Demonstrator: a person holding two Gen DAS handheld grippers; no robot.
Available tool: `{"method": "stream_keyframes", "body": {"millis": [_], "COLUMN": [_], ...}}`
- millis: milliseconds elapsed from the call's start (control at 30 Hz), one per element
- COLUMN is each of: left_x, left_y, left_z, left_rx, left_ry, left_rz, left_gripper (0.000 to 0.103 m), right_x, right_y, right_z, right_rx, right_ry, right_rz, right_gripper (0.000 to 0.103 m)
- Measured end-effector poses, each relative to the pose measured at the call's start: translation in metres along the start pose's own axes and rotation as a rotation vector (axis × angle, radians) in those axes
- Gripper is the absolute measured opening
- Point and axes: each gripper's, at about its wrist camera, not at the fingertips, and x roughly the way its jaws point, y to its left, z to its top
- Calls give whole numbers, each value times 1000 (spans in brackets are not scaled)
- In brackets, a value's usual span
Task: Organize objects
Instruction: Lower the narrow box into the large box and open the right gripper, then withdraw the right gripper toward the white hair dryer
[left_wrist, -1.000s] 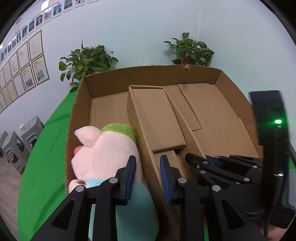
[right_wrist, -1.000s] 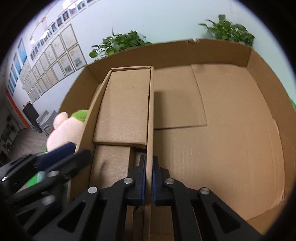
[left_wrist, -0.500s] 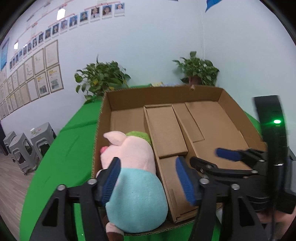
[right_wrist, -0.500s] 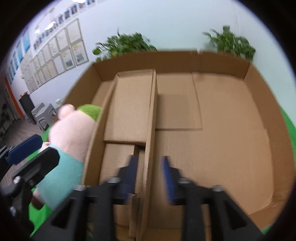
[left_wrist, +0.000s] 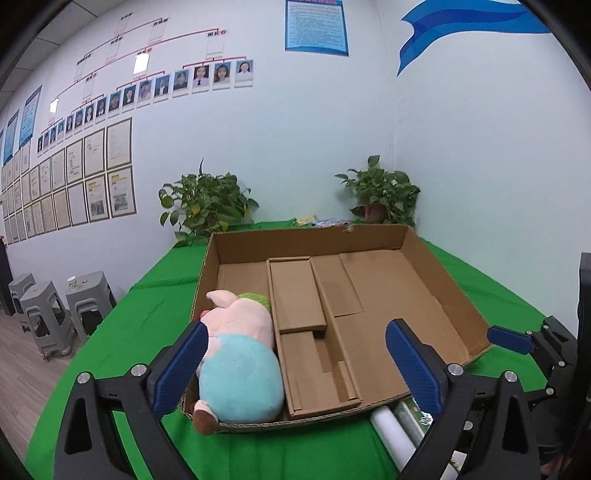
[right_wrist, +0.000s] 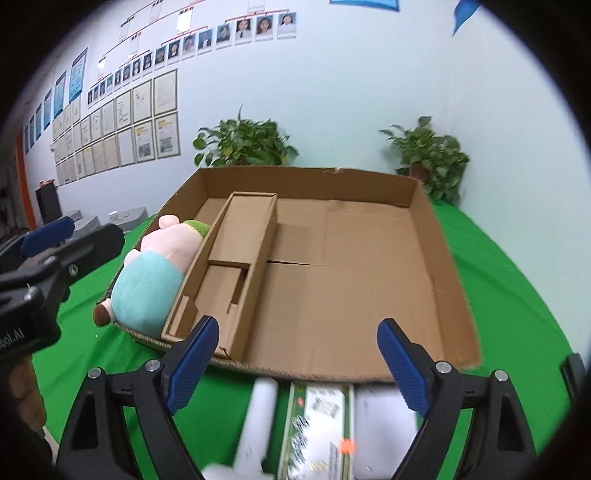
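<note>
Left wrist view: the left gripper (left_wrist: 297, 363) has just been opening and its blue-padded fingers (left_wrist: 181, 367) now stand spread wide with nothing pinched; the pink plush pig in a pale blue shirt (left_wrist: 238, 360) merely shows between them, lying in the narrow left compartment of the shallow brown cardboard tray (left_wrist: 448, 282), hard against the folded cardboard divider (left_wrist: 297, 293). The right gripper (right_wrist: 297, 363) has likewise just been opening, fingers apart and empty, over the tray's near edge. On the green-covered surface (right_wrist: 509, 280), just outside that near edge, lie a white roll (right_wrist: 258, 421) and a long green-and-white printed box (right_wrist: 317, 424).

The pig looks stowed, so the next pick is probably one of those near-edge items. To do it well, bring one gripper down over the box across its narrow width, keep the fingers clear of the tray's rim, close squarely, then lift and set it in the large open right compartment.
</note>
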Motion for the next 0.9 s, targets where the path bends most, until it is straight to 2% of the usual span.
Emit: {"method": "stream_keyframes", "body": {"millis": [100,433,633,900], "left_x": [-21,-54,-56,-49], "left_y": [-13,-32,-38,-37], "left_z": [-1,-18,-19,-29], "left_rx": [9,-1,19,-4], "left_ry": [-20,6,9,28], "left_rz": [-9,-3,-7,5], "left_gripper": [101,101,101,101], "right_x": [-13,-33,-35,-37], "right_y": [-3,-8,-12,-10], "right_z": [-7,-26,-33,-41], "right_rx": [11,49,79,71], "right_ry": [-24,-49,-33,-14], "right_rz": [-17,-45,-33,-31], "right_gripper": [88,88,88,88]}}
